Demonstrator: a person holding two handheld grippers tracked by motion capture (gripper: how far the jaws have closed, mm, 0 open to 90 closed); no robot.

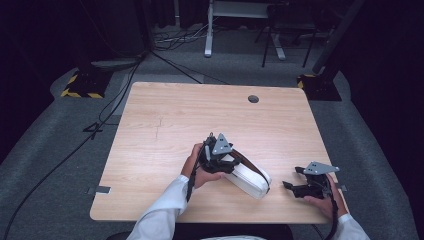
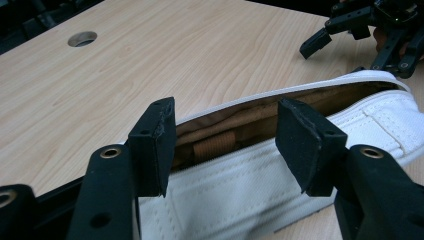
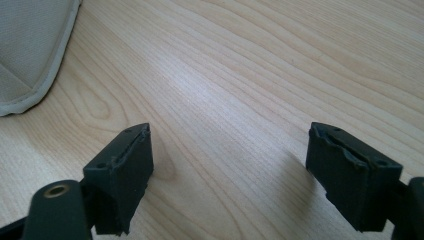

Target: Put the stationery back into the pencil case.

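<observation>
A white fabric pouch (image 1: 251,178) lies on the wooden table (image 1: 165,125) near its front edge, its long top edge gaping. In the left gripper view the pouch (image 2: 240,200) shows a tan lining and a brown ribbed piece (image 2: 215,145) inside. My left gripper (image 1: 227,165) sits at the pouch's left end; its jaws (image 2: 225,145) stand apart over the gaping edge, and the pads press on nothing. My right gripper (image 1: 292,178) rests to the right of the pouch, apart from it. Its jaws (image 3: 240,170) are wide open over bare wood, with a pouch corner (image 3: 30,50) at the upper left.
A round cable hole (image 1: 253,98) is set in the table's far side. Dark floor with cables, stands and a desk frame (image 1: 210,30) surrounds the table. Both forearms, in white sleeves, come in over the front edge.
</observation>
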